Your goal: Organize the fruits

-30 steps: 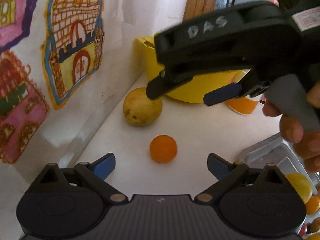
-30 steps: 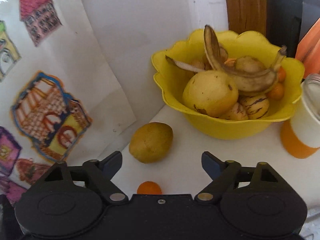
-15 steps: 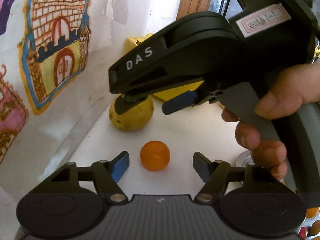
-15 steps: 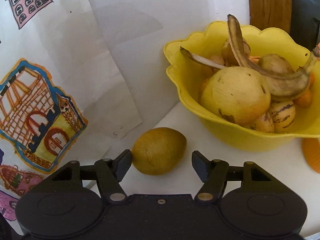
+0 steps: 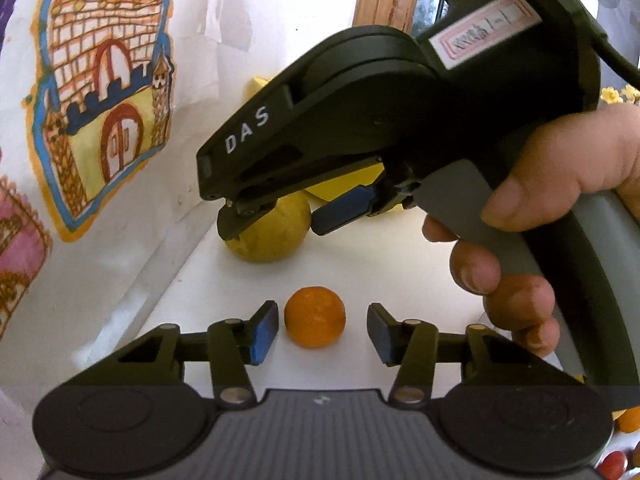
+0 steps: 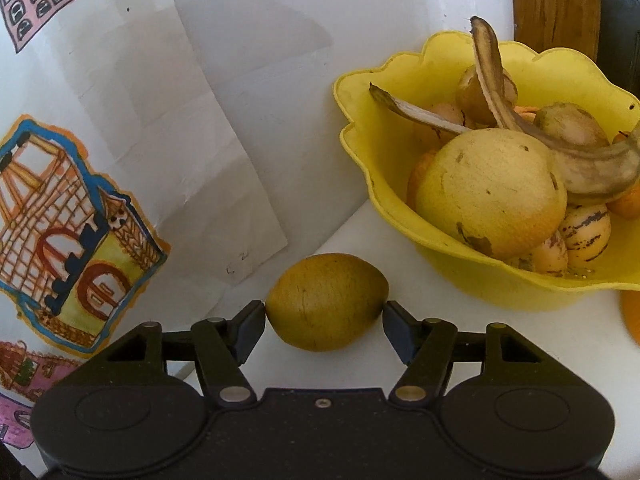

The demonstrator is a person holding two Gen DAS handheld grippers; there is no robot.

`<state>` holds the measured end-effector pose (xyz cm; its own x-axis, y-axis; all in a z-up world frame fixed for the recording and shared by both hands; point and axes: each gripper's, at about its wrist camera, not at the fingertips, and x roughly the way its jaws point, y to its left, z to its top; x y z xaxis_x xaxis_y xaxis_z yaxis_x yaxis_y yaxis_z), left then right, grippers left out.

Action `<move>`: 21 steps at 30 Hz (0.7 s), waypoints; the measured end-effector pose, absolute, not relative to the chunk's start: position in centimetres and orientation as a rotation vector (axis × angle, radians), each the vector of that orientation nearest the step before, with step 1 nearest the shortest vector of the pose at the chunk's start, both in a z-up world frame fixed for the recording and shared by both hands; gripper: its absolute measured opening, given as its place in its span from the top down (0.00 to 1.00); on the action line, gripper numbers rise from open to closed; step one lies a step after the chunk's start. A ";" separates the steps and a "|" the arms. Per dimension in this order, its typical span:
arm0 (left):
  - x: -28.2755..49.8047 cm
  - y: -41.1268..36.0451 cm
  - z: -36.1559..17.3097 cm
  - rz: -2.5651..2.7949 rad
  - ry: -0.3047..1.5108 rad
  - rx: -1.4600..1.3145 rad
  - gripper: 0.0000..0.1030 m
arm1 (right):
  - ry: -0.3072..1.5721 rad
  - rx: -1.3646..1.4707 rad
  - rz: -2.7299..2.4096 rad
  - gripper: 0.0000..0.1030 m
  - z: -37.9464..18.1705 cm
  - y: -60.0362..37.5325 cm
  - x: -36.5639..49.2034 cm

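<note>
A small orange (image 5: 315, 317) lies on the white counter (image 5: 392, 264) between the open fingers of my left gripper (image 5: 322, 332), with gaps on both sides. Behind it a yellow-green lemon (image 5: 272, 226) lies by the wall. In the right wrist view the same lemon (image 6: 326, 300) sits between the fingers of my right gripper (image 6: 324, 322), which touch or nearly touch both its ends. The right gripper also shows from outside in the left wrist view (image 5: 280, 216). A yellow bowl (image 6: 472, 276) at the right holds a large yellow fruit (image 6: 492, 196), smaller fruits and banana peels.
A white wall with children's castle drawings (image 5: 104, 92) runs close along the left. An orange-and-white cup (image 6: 631, 316) stands right of the bowl. A wooden frame (image 6: 556, 4) rises behind the bowl. More small fruits (image 5: 628, 420) show at the left view's lower right edge.
Both grippers have moved forward and down. The right gripper's fingers have narrowed around the lemon. The left gripper's fingers have narrowed around the small orange.
</note>
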<state>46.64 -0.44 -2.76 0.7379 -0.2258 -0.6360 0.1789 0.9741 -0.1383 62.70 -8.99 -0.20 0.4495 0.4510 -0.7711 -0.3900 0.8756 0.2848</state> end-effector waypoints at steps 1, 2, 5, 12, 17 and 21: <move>46.6 -0.6 -2.7 -0.220 0.707 -0.068 0.51 | 0.974 0.071 0.521 0.34 -0.3 -9.0 62.8; 46.8 -0.7 -2.6 -0.218 0.707 -0.068 0.52 | 0.973 0.076 0.520 0.34 -0.3 -9.0 63.0; 46.5 -0.7 -2.4 -0.207 0.709 -0.073 0.58 | 0.963 0.084 0.522 0.35 -0.5 -8.9 63.5; 46.2 -0.3 -2.1 -0.201 0.718 -0.099 0.66 | 0.956 0.107 0.525 0.37 -1.1 -9.2 63.8; 45.3 -0.3 -1.7 -0.194 0.729 -0.110 0.66 | 0.979 0.158 0.531 0.38 -1.4 -10.2 63.7; 44.8 0.0 -1.3 -0.186 0.748 -0.121 0.66 | 0.997 0.198 0.535 0.39 -1.6 -11.1 63.4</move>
<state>44.77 -0.04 -1.28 0.7180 -0.2104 -0.6635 0.1246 0.9767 -0.1748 63.40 -11.12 -1.56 0.4271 0.5133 -0.7444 -0.3363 0.8543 0.3962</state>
